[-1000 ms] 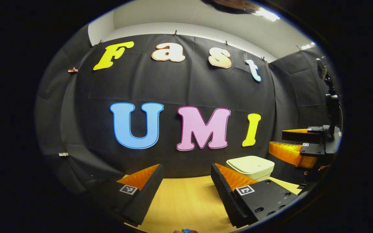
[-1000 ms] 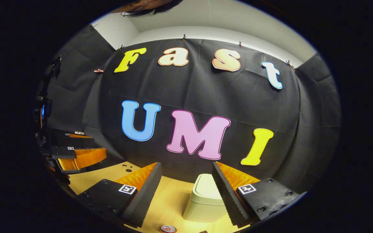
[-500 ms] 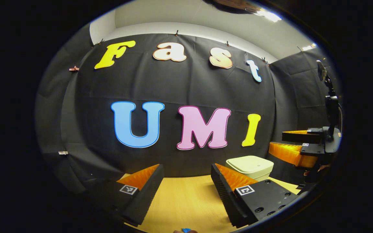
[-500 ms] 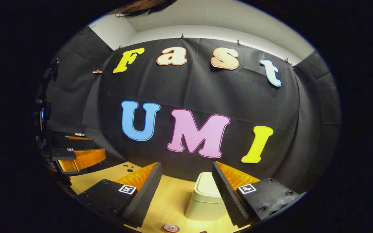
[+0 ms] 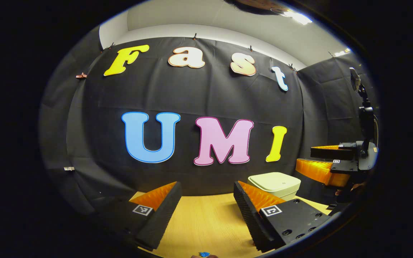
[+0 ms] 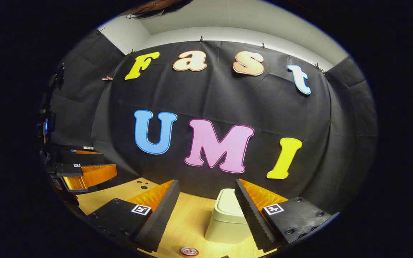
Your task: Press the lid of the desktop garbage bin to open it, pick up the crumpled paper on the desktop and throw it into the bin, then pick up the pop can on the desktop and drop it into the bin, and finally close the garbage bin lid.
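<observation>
Fingers of my left gripper (image 5: 206, 206) and right gripper (image 6: 206, 208) stand wide, holding nothing. I see the bin (image 6: 228, 218), lid down, far on the desk (image 5: 206, 218); pop can (image 6: 188, 251) near.

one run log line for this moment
bin lid: closed | can: on desk | left hand-held gripper: open, empty | right hand-held gripper: open, empty

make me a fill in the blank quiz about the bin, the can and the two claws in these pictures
1. The lid of the garbage bin is ____.
2. Both the left claw and the right claw are open and hold ____.
3. In the right gripper view, the pop can stands on the ____ in front of the bin.

Missing words: closed; nothing; desktop
</observation>
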The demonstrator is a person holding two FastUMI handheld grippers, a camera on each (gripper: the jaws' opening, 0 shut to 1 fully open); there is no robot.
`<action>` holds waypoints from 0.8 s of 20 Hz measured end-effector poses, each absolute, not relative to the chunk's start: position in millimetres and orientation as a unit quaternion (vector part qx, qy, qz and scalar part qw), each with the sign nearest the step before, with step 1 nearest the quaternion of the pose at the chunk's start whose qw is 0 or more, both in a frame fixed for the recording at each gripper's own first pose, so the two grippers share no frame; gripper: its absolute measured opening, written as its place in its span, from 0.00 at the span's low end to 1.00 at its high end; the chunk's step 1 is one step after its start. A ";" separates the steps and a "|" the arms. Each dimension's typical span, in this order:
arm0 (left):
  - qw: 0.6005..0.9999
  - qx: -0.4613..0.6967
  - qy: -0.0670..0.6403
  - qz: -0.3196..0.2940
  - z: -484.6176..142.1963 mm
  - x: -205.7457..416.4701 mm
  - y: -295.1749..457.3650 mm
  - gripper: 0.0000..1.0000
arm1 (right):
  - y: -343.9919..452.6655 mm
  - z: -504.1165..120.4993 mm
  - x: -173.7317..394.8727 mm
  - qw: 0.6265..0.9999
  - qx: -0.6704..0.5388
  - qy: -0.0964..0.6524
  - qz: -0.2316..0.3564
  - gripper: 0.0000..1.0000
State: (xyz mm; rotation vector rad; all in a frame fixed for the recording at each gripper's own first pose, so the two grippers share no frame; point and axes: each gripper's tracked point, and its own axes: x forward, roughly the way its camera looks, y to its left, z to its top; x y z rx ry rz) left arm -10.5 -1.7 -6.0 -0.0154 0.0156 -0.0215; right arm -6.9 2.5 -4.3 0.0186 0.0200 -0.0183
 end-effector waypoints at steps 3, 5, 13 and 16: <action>1.000 -0.004 0.010 -0.011 -7.6 -11.4 1.0 0.94 | 5.1 -3.7 -4.6 1.000 0.008 0.014 -0.004 0.97; 1.000 -0.006 0.013 -0.012 -8.8 -12.0 3.5 0.94 | 5.2 -2.3 -1.7 1.000 0.013 0.016 -0.004 0.97; 1.000 -0.022 0.016 -0.005 -15.1 -11.7 13.3 0.94 | -18.7 -3.2 17.3 0.999 0.007 0.037 -0.021 0.93; 1.000 -0.021 0.017 -0.004 -15.2 -10.2 11.1 0.94 | -34.6 -14.1 29.7 0.997 0.028 0.065 -0.030 0.77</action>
